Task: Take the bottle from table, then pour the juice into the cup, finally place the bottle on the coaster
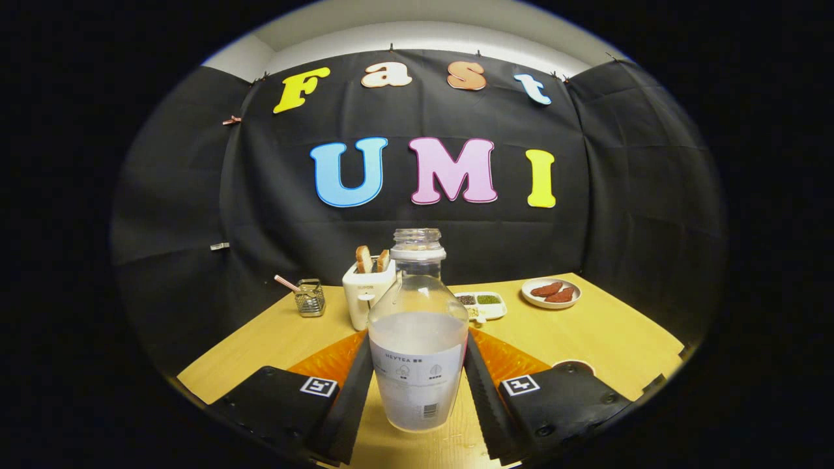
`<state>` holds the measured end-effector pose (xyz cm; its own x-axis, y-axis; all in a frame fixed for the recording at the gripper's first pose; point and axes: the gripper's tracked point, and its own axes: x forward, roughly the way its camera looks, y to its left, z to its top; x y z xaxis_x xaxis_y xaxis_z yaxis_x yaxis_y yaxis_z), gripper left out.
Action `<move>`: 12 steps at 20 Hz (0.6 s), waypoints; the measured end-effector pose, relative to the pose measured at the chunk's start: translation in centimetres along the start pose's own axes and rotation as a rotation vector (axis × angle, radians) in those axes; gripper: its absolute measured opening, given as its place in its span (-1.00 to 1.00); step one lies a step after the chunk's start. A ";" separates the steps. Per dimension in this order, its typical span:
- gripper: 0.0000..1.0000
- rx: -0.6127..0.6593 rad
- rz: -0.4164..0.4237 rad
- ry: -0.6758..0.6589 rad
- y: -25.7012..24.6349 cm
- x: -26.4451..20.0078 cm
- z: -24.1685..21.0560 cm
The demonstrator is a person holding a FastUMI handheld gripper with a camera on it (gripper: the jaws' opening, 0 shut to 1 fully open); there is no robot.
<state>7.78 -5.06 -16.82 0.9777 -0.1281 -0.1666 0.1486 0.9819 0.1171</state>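
Observation:
A clear bottle (417, 352) with no cap stands upright between my fingers, about half full of whitish juice, with a white label low on its front. My gripper (418, 342) is shut on the bottle, one finger (355, 384) against each of its sides. Whether its base touches the wooden table (619, 339) I cannot tell. An orange coaster (332, 359) lies just behind the bottle and spreads out past both fingers. The dark rim of a cup (573, 365) peeks out beyond the right finger's body; most of it is hidden.
Beyond the bottle stand a white toaster (366, 294) with bread slices, a wire holder (310, 298) with a pink stick, a white divided dish (485, 305) and a plate (551, 294) of red-brown pieces. The booth's black wall closes the table's far edge.

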 end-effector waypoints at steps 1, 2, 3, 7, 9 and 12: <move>0.52 0.033 0.007 -0.003 0.1 -0.1 0.0; 0.52 0.058 0.007 -0.004 0.0 -0.1 0.0; 0.52 0.083 0.003 -0.003 -0.2 -0.2 0.0; 0.51 0.174 -0.017 0.008 -1.5 0.1 -0.4; 0.50 0.231 -0.034 0.009 -2.3 -0.2 -0.6; 0.51 0.321 -0.064 0.031 -3.8 -0.1 -1.4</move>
<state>6.91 -8.64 -18.59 0.9607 -0.1786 -0.2125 0.2532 0.8776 0.4071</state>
